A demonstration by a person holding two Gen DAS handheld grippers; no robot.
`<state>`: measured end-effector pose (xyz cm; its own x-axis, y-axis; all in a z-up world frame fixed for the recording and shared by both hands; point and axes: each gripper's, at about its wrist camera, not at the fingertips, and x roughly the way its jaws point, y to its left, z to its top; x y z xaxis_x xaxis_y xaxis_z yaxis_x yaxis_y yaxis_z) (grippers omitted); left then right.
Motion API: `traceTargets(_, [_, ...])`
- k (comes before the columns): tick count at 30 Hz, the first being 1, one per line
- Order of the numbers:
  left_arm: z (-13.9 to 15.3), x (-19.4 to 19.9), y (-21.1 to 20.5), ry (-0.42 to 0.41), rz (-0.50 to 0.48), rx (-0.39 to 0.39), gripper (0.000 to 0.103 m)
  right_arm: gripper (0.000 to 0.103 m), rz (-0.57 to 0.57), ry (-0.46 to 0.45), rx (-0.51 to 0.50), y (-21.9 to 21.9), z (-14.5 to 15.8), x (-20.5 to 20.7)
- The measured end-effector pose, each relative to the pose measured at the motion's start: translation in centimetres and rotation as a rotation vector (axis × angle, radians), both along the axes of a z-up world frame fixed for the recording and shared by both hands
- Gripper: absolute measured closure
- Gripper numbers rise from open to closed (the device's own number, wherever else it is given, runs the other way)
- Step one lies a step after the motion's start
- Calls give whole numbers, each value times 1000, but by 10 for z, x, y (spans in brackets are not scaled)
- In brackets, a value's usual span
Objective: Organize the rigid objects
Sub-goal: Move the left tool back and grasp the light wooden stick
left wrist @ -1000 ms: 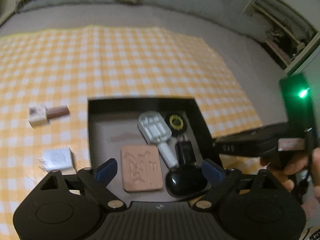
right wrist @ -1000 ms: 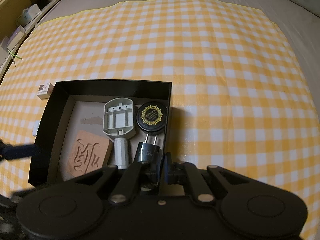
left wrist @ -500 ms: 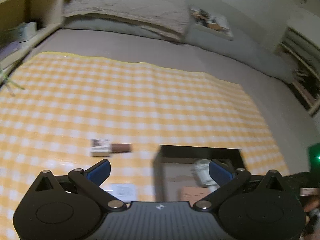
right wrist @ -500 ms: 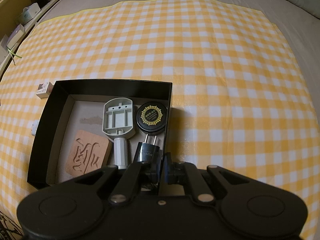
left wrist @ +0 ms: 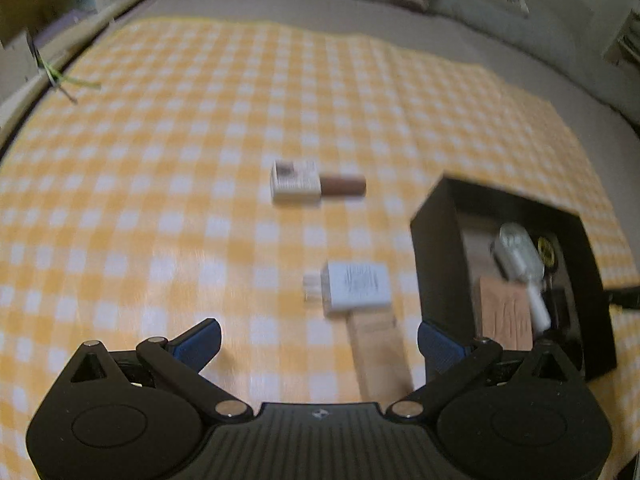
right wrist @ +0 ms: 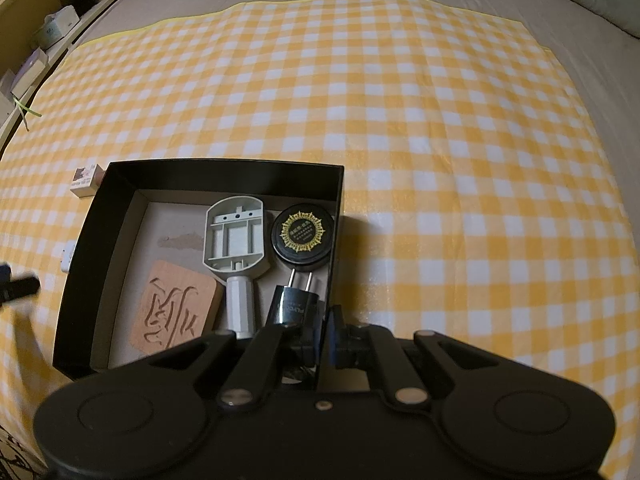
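From my remote station I take the black box [right wrist: 120,216] as the reference point; it sits on a yellow checked cloth [right wrist: 400,120] spread over a grey bed [left wrist: 520,72]. Inside the box, the right wrist view shows a grey plastic tool [right wrist: 236,236] with its handle toward the camera, a round black tin [right wrist: 303,234] with a gold emblem at the box's far right corner, a carved wooden block [right wrist: 176,312] on the near left of the floor, and a black two-pin plug [right wrist: 294,304] just behind the near right wall. My right gripper [right wrist: 326,344] has its jaws drawn narrow, pinching the box's right wall at the near corner. In the left wrist view, which is blurred, my left gripper [left wrist: 318,340] hangs with jaws spread wide and nothing between them, above the cloth to the left of the box. Left of the box lies a white adapter [left wrist: 356,286], with a tan wooden strip [left wrist: 380,356] touching its near edge. Farther from the box lies a cream-and-brown stamp [left wrist: 316,184], apart from the adapter.
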<state>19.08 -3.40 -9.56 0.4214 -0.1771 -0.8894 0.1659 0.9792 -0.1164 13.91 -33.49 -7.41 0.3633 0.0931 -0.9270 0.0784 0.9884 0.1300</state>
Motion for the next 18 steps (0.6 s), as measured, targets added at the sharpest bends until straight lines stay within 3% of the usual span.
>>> traceTargets(5, [-21,-19,-4,81,-63,-11,0,98,2,1,-6,0,-1,1])
traceTargets(9, [-34,-41,-22,104,-177,38,0,98,3,3,-15,-9,-6,5])
traceTargets(14, [-45,-55,-39,45,-285,152,0,98,3,4,-17,-9,-7,6])
traceTargets(18, [-42,-51,-29,8,-258,188,0,98,4,4,-19,-11,-8,6])
